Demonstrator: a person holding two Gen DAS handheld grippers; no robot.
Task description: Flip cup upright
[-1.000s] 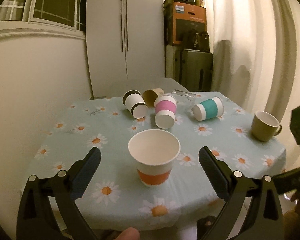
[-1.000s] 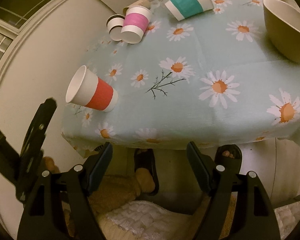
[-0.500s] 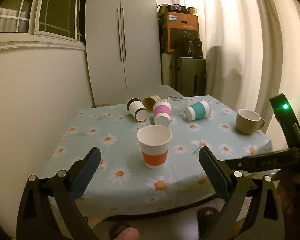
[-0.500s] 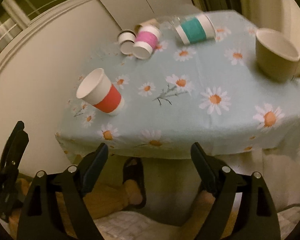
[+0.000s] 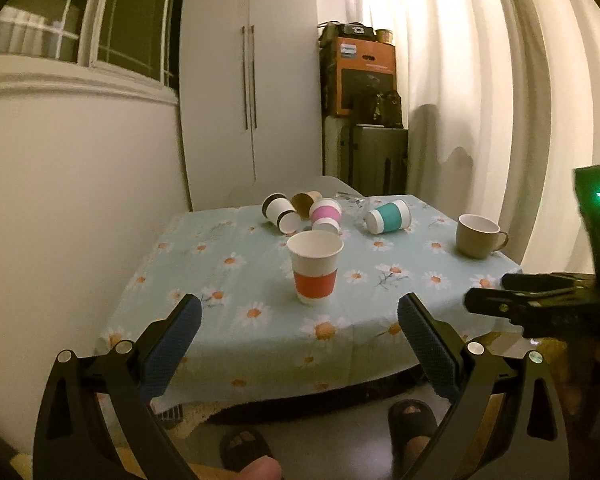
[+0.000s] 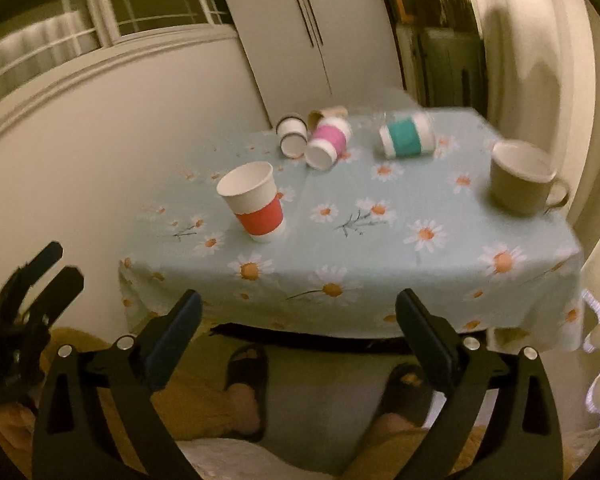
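Note:
A white paper cup with an orange-red band (image 5: pixel 315 268) stands upright on the daisy tablecloth (image 5: pixel 400 304), also in the right wrist view (image 6: pixel 256 202). A pink-banded cup (image 5: pixel 325 216) (image 6: pixel 327 142), a teal-banded cup (image 5: pixel 389 216) (image 6: pixel 406 140), a dark-banded cup (image 5: pixel 280 212) (image 6: pixel 292 136) and a brown cup (image 5: pixel 306 201) lie on their sides at the far end. My left gripper (image 5: pixel 299 340) is open and empty, off the table's near edge. My right gripper (image 6: pixel 298 338) is open and empty, also short of the table.
An olive mug (image 5: pixel 478 236) (image 6: pixel 526 178) stands upright at the table's right side. A clear glass item (image 5: pixel 352 202) lies among the far cups. A wall is left of the table, a wardrobe and boxes behind, curtains right. Sandalled feet (image 5: pixel 410 426) are below.
Both grippers have pulled back from the table, so the cups look smaller and farther. The orange-banded cup stays upright where it was. Jaws stayed open.

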